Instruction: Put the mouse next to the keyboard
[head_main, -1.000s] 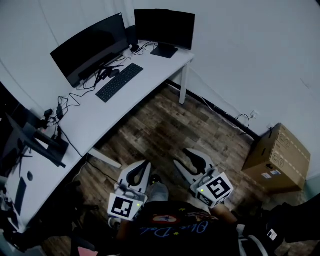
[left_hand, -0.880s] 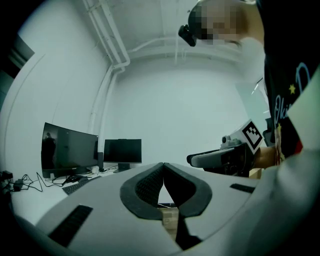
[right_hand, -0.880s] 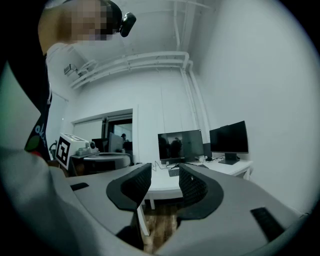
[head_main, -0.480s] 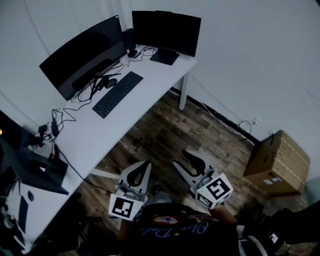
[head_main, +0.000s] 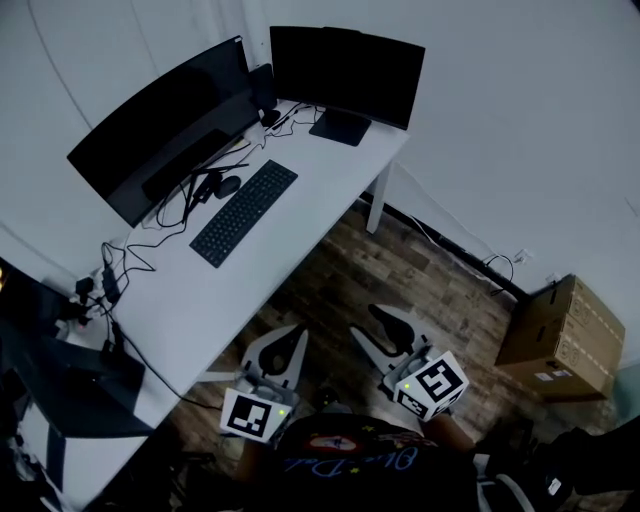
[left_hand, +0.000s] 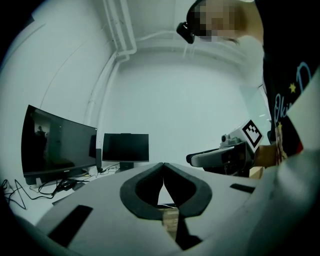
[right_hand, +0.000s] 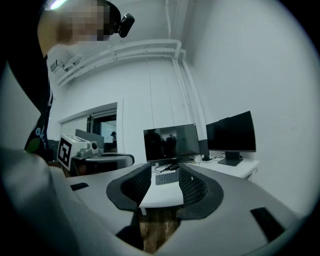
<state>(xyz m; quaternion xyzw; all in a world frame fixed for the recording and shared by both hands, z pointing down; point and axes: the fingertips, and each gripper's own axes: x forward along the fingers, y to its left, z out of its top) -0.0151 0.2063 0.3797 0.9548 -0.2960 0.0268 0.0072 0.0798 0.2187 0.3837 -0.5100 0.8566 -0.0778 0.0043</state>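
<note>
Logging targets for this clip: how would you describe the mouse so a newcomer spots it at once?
Start at the long white desk and the wider black monitor on it. Between that monitor's foot and the flat black keyboard lies the small dark mouse. It is the only rounded, oval lump among thin tangled cables.

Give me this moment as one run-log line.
left gripper: shut, empty | right gripper: open, empty | small black mouse: untouched on white desk, between flat black keyboard and curved black monitor
</note>
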